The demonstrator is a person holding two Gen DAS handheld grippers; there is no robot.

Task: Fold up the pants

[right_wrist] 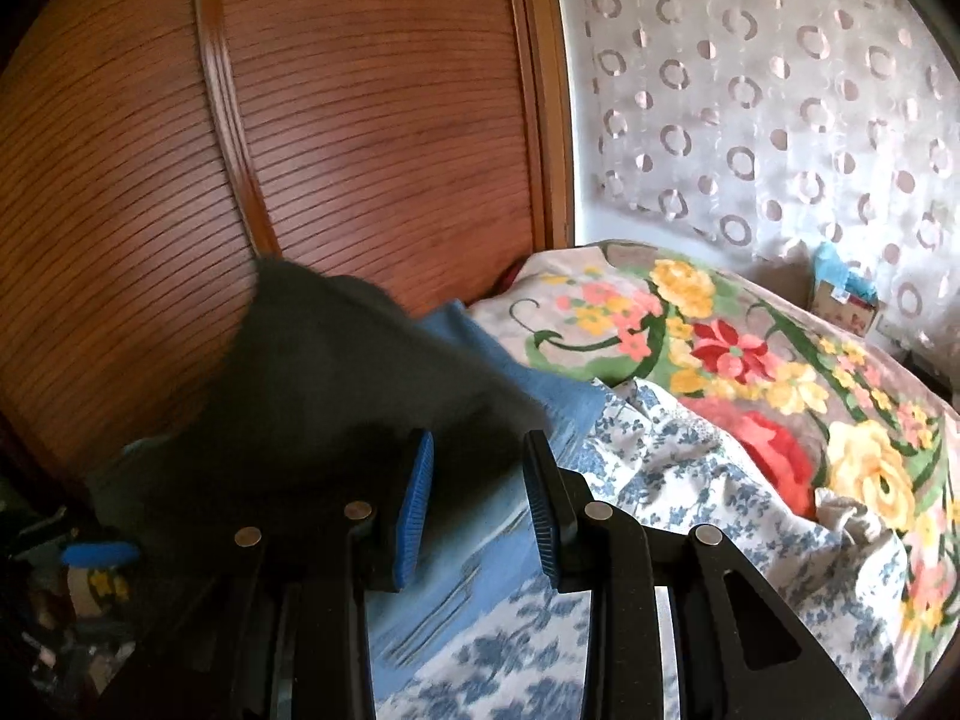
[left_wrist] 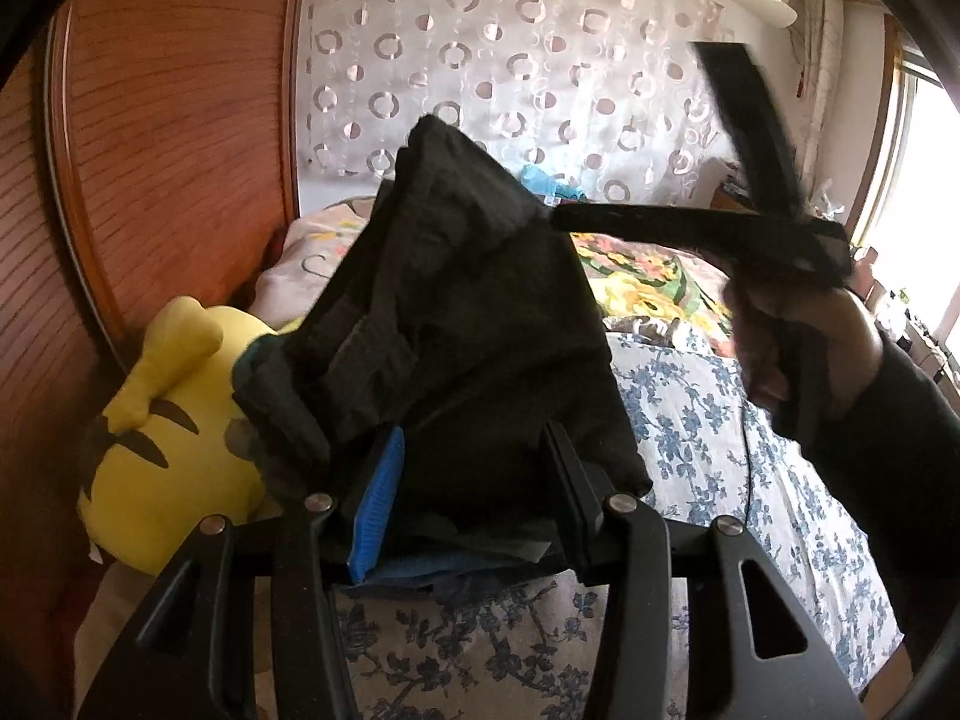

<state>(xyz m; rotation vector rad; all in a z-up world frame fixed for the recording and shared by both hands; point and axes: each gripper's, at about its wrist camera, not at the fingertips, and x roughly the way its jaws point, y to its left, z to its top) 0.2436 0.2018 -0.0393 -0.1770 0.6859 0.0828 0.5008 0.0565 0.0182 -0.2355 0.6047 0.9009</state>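
Bed (left_wrist: 708,420) under blue-floral sheet, flowered blanket (right_wrist: 780,372) beyond; wood wardrobe (right_wrist: 360,138) and ring-patterned curtain (left_wrist: 510,60) behind. Dark pants (left_wrist: 480,312) bunched above sheet, apparently pinched in left gripper (left_wrist: 474,480). Right gripper (right_wrist: 477,498) parted, nothing between jaws. Yellow plush (left_wrist: 162,450) at left.

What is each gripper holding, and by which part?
Left gripper holds the black fabric pants by a bunched fold. Right gripper meets their far edge; grip cannot be told.

I see a bed (right_wrist: 690,480) in blue-floral sheet; on it a flowered blanket (right_wrist: 750,354) at right and a yellow plush toy (left_wrist: 162,420) at lower left.
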